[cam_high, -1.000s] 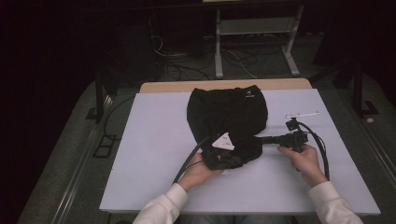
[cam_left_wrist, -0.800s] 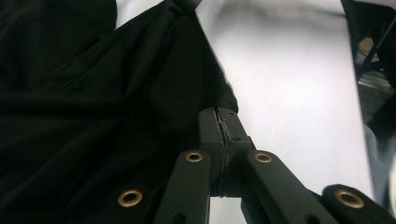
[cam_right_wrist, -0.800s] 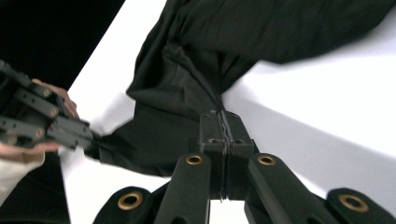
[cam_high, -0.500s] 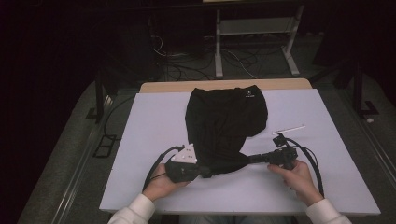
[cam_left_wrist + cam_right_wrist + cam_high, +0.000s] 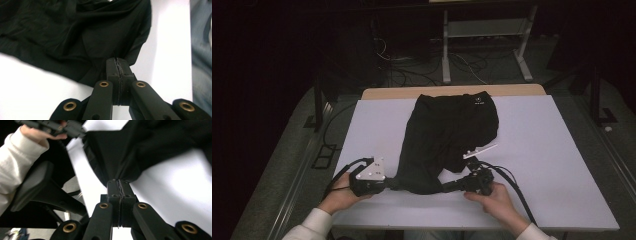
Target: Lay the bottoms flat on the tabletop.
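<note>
A black garment [image 5: 447, 135] lies on the white table cover [image 5: 552, 150], with a small white logo at its far edge. Its near hem is stretched between my two grippers by the table's front edge. My left gripper [image 5: 394, 183] is shut on the hem's left end. In the left gripper view the jaws [image 5: 117, 61] meet with black cloth [image 5: 62, 32] pinched at their tips. My right gripper [image 5: 447, 187] is shut on the hem's right end. In the right gripper view its jaws [image 5: 119, 182] pinch the cloth [image 5: 140, 147], and the other hand [image 5: 37, 135] shows at the top left.
A strip of bare wooden tabletop [image 5: 452, 91] shows behind the cover. A metal rack [image 5: 484, 45] and loose cables [image 5: 412, 65] stand on the dark floor beyond. Cables trail from both grippers [image 5: 512, 185]. White cover lies bare left and right of the garment.
Both hands have moved left and toward the front edge, still shut on the garment. The left hand went farther, so the near hem is now drawn out between the grippers.
</note>
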`<state>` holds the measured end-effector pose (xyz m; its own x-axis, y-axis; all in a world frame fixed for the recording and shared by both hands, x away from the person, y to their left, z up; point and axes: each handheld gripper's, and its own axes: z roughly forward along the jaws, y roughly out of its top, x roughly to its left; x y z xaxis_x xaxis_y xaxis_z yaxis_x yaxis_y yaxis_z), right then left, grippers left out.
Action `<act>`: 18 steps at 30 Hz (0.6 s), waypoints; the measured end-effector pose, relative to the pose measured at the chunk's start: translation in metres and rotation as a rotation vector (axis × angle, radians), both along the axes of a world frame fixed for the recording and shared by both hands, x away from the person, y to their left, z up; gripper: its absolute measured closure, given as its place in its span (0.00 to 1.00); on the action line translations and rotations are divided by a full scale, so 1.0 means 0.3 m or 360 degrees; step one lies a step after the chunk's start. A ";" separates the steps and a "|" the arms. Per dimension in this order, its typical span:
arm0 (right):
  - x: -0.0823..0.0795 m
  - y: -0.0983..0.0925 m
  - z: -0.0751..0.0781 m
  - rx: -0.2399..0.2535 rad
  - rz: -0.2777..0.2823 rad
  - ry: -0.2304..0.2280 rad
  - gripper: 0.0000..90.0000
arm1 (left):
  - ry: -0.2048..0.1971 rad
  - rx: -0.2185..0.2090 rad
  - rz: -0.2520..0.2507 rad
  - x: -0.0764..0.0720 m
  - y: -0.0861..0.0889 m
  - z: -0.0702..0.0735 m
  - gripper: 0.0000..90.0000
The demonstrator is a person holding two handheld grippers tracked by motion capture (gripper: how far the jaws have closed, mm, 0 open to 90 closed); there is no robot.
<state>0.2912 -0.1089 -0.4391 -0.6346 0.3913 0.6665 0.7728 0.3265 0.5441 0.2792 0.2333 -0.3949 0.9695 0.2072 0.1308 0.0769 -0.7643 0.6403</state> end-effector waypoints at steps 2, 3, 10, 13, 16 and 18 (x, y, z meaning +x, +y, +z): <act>0.003 0.046 -0.003 0.0014 0.0028 0.0011 0.97 | 0.0003 0.0022 -0.0001 0.009 0.030 0.011 0.99; 0.005 0.065 -0.007 0.0010 0.0042 0.0013 0.97 | 0.0005 0.0039 -0.0008 0.011 0.042 0.014 0.99; -0.006 0.135 -0.021 -0.0005 0.0147 0.0069 0.97 | 0.0090 0.0090 -0.0097 -0.022 0.073 -0.007 0.99; -0.020 0.145 -0.025 -0.0033 0.0190 0.0079 0.97 | 0.0127 0.0135 -0.0145 -0.038 0.073 -0.027 0.99; -0.036 0.159 -0.031 -0.0053 0.0237 0.0089 0.97 | 0.0167 0.0159 -0.0171 -0.045 0.073 -0.040 0.99; -0.047 0.170 -0.037 -0.0058 0.0269 0.0097 0.97 | 0.0178 0.0170 -0.0179 -0.047 0.074 -0.044 0.99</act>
